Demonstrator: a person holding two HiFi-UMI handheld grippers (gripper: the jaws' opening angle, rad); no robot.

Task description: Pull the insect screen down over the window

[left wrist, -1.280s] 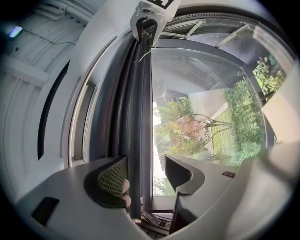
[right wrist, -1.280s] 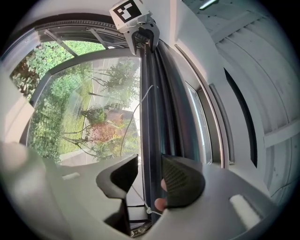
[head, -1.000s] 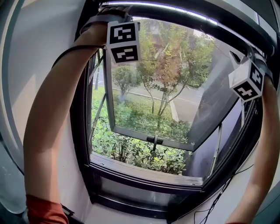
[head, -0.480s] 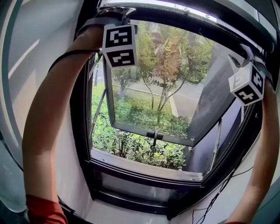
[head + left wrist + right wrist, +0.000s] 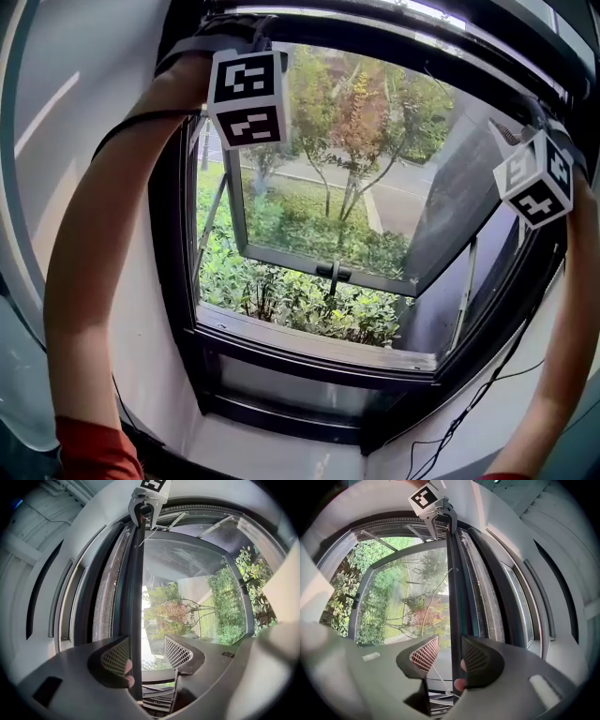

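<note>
Overhead, the left gripper and right gripper hold spread fingers around the insect screen bar.

Left hand-held gripper, right hand-held gripper raised high; open window sash, trees beyond

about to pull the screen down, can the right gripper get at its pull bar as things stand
Likely yes: the right gripper has the dark pull bar between its open jaws, nothing in the way; closing them should catch it.
</note>
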